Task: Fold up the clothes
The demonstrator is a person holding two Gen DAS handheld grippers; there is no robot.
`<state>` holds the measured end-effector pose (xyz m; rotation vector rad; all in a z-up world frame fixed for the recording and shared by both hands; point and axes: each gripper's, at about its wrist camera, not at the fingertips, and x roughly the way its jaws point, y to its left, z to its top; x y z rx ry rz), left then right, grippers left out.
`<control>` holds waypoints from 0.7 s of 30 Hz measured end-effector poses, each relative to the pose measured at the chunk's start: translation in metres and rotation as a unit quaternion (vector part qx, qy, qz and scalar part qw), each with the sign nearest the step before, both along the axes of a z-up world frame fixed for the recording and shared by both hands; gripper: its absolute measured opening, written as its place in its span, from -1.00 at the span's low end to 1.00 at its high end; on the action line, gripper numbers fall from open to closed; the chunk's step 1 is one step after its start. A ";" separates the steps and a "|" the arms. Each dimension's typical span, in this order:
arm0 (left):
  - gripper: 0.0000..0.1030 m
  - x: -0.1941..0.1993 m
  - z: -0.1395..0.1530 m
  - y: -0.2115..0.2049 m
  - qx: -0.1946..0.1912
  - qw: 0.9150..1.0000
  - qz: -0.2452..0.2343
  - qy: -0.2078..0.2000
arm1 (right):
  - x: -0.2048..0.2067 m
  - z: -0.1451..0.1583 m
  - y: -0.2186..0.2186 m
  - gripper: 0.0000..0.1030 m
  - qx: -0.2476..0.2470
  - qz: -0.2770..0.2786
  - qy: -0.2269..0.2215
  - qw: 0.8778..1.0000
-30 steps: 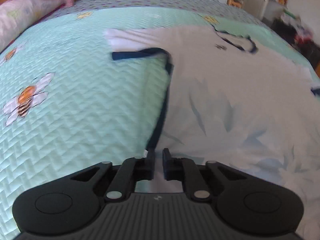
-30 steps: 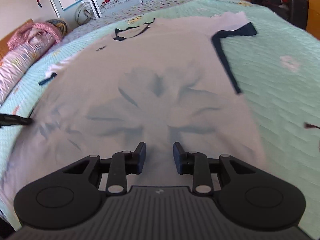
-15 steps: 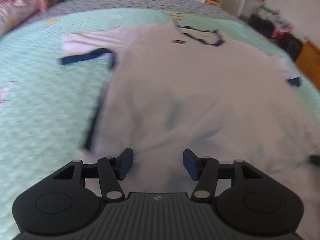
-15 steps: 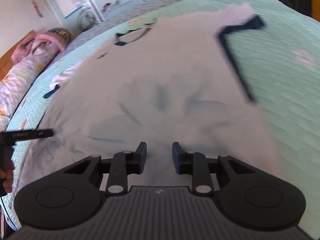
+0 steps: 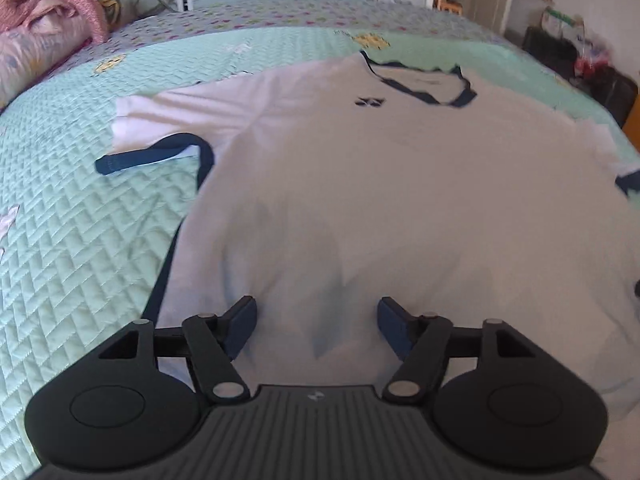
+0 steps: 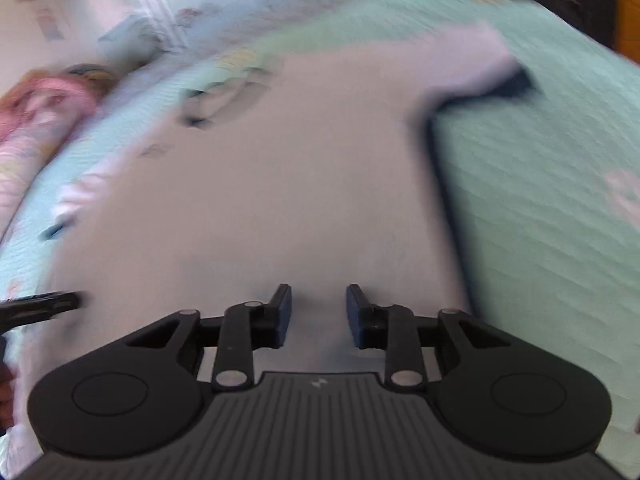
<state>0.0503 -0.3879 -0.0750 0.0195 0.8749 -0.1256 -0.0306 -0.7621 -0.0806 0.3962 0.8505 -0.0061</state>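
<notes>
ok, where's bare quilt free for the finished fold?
Bare quilt lies left of the T-shirt, below its navy-cuffed sleeve. Another patch lies right of the shirt's right sleeve. The middle is covered; the pink bedding crowds the far left.

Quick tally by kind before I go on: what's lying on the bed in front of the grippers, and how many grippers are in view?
Shirts: 1, the white shirt with dark trim, spread flat on the green bedspread.
Blankets: 1, the pink blanket bunched at the bed's far left edge.
Grippers: 2, the left gripper and right gripper, both open.
Total: 4.
</notes>
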 end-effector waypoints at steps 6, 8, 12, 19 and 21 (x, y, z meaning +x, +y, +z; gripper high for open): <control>0.47 -0.027 0.002 0.004 0.024 0.999 0.018 0.014 | -0.045 0.030 0.028 -0.39 -0.071 0.013 -0.007 0.997; 0.47 -0.039 0.005 -0.001 0.031 0.999 0.021 0.026 | -0.062 0.038 0.057 -0.18 -0.074 0.069 -0.018 0.995; 0.48 -0.067 0.007 -0.006 0.040 0.998 0.011 0.048 | -0.094 0.025 0.086 0.03 -0.100 0.130 0.007 0.986; 0.59 -0.106 0.005 -0.006 0.050 0.997 0.000 0.061 | -0.149 0.036 0.067 0.02 -0.143 0.042 0.021 0.989; 0.60 -0.117 0.005 -0.006 0.052 0.997 -0.003 0.063 | -0.170 0.045 0.080 0.03 -0.128 0.083 0.003 0.988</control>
